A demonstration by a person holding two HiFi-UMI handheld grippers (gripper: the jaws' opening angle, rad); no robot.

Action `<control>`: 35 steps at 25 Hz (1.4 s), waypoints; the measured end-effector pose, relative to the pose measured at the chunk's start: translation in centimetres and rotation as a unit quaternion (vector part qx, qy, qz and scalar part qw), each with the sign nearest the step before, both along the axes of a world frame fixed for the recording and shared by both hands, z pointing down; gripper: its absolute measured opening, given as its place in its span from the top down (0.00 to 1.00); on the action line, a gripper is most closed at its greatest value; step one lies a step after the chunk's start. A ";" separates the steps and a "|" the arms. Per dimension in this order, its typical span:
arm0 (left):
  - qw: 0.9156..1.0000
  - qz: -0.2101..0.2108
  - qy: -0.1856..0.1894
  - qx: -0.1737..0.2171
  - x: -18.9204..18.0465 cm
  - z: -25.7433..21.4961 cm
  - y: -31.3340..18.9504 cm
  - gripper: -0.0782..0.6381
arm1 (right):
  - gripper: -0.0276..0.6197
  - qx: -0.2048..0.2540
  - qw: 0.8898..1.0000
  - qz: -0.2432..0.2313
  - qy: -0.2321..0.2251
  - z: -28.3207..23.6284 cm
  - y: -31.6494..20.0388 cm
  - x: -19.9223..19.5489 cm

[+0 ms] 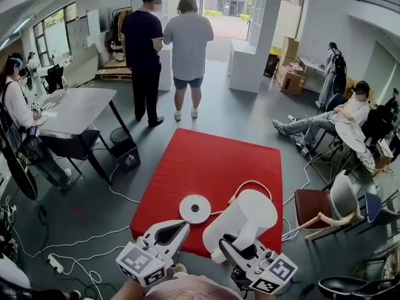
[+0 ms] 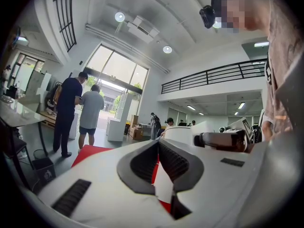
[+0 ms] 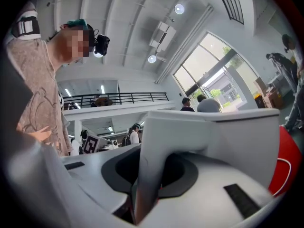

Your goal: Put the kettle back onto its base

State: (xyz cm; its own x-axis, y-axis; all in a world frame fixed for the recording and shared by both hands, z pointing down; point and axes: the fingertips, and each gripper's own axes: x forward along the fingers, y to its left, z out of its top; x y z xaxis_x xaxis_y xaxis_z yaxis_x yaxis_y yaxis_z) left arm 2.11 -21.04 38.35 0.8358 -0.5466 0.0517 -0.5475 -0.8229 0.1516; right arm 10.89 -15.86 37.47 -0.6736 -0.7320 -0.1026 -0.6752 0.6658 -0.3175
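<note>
— Grey hall floor, a red mat (image 1: 200, 161) spread across it. Where is the kettle?
— White kettle (image 1: 250, 212) at the mat's near right corner, gripped by the right gripper (image 1: 232, 247), which reaches in from the near side. The jaws are clamped on the kettle's handle (image 3: 151, 175), which stands upright between the dark pads in the right gripper view.
— And the base?
— Round white base (image 1: 195, 209) lies flat on the mat just left of the kettle, apart from it. Its white cord (image 1: 250, 183) loops round behind the kettle.
— The other tool?
— At the mat's front edge, the left gripper (image 1: 182, 228) sits just below the base, jaw tips together and nothing between them.
— Anyone else in shot?
— Two people (image 1: 187, 49) stand beyond the mat's far edge. One seated person (image 1: 337, 117) is at right, and a grey table (image 1: 75, 108) stands at left.
</note>
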 end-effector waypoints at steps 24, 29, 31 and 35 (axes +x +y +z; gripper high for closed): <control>0.999 -0.027 -0.003 -0.020 -1.3 1.6 -3.9 0.90 | 0.82 0.018 0.999 -0.040 0.007 -1.0 -11.5 -2.4; 0.999 -0.039 0.001 -0.019 -2.2 1.5 -5.3 0.90 | 0.82 0.029 0.998 -0.055 0.008 -2.1 -13.9 -3.2; 0.999 -0.043 0.001 -0.018 -2.4 1.4 -5.7 0.90 | 0.82 0.027 0.998 -0.057 0.005 -2.1 -14.5 -3.3; 0.999 -0.047 -0.002 -0.015 -2.4 1.3 -6.4 0.90 | 0.82 0.020 0.998 -0.059 0.009 -1.3 -15.4 -3.3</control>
